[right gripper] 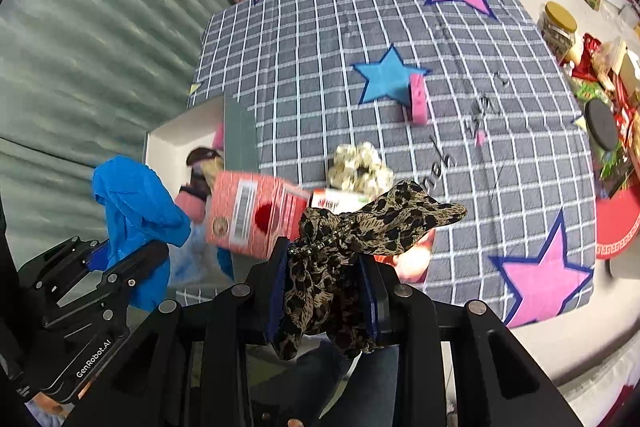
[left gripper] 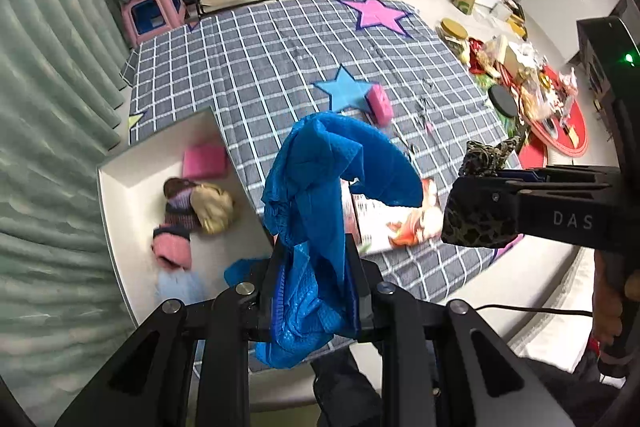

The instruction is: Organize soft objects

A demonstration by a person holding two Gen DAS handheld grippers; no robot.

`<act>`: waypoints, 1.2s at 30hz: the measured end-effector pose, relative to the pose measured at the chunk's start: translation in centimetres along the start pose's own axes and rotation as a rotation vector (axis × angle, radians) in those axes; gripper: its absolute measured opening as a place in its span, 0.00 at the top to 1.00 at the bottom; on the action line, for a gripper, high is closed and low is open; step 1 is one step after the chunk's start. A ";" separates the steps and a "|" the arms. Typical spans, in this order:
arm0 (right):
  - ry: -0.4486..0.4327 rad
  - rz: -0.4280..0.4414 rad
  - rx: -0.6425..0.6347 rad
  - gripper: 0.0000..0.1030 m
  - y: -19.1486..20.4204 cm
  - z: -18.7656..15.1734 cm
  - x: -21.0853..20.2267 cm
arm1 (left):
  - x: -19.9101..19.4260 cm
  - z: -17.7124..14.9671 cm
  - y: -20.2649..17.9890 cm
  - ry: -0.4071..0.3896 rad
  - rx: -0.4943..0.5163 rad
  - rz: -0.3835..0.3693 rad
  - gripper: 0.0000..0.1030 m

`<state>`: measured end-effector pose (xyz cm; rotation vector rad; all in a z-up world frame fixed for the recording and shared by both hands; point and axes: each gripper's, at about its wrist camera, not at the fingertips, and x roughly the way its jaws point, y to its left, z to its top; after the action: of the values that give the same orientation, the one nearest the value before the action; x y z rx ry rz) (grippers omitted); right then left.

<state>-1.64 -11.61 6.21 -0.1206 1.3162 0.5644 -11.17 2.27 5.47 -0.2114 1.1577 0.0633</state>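
Blue and thin as a plastic film, the crumpled cover [left gripper: 320, 211] filled the left claw [left gripper: 316, 291], whose two black fingers were pressed against its bunched lower part while its puffed upper part stood up and curled over in front of the camera; its surface showed a fine dimpled texture. In the right wrist view the same blue cover [right gripper: 136, 203] hung at the left, above the edge of the white box [right gripper: 176, 131]. The right claw [right gripper: 326, 291] was clamped on a leopard-print scrunchie [right gripper: 352, 231], tan with black spots, gathered between the blue-padded fingers and fanning out above them into a loose flap. Both pieces were held above the near edge of the grey checked blanket [left gripper: 272, 67] with its pink and blue stars. The white box lay at the blanket's left side and held a pink sponge [left gripper: 204, 161], a striped knitted item [left gripper: 176, 215] and a beige soft bundle [left gripper: 214, 207]. A pink printed carton [right gripper: 256, 215] lay on the blanket just beyond the claws, with a cream floral scrunchie [right gripper: 360, 167] behind it and another pink sponge [right gripper: 418, 99] standing on edge beside the blue star [right gripper: 384, 77]
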 end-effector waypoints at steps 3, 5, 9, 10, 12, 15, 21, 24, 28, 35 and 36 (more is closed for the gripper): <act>0.023 0.007 0.011 0.68 0.2 -1.4 0.6 | 0.1 -1.1 -0.2 0.017 0.015 -0.004 0.74; 0.041 0.014 0.019 0.68 0.4 -2.6 1.1 | 0.2 -1.6 -0.3 0.024 0.023 -0.002 0.74; 0.066 0.031 0.034 0.68 0.8 -3.9 1.7 | 0.2 -2.2 -0.3 0.026 0.030 -0.002 0.74; 0.068 0.033 0.033 0.68 0.9 -4.1 1.8 | 0.1 -2.3 -0.3 0.024 0.032 -0.002 0.74; 0.073 0.034 0.030 0.68 1.2 -4.3 1.8 | 0.1 -2.4 -0.3 0.022 0.030 -0.003 0.74; 0.076 0.033 0.026 0.68 1.4 -4.4 1.8 | 0.0 -2.5 -0.3 0.022 0.028 -0.004 0.74; 0.080 0.025 0.013 0.68 2.0 -4.4 1.8 | -0.3 -2.7 0.1 0.014 0.005 -0.006 0.74; 0.081 0.018 0.000 0.68 2.4 -4.4 1.8 | -0.5 -2.8 0.5 0.010 -0.010 -0.006 0.74; 0.086 0.010 -0.022 0.68 2.9 -4.2 1.9 | -0.5 -3.1 1.3 0.004 -0.034 -0.005 0.74; 0.088 0.001 -0.054 0.68 3.8 -3.8 2.1 | -0.7 -3.6 2.7 -0.004 -0.079 0.000 0.74; 0.088 0.001 -0.058 0.68 3.9 -3.8 2.1 | -0.7 -3.7 3.0 -0.005 -0.088 0.001 0.74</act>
<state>-6.46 -9.04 4.12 -0.1944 1.3860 0.6036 -15.21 4.54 4.29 -0.2884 1.1508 0.1153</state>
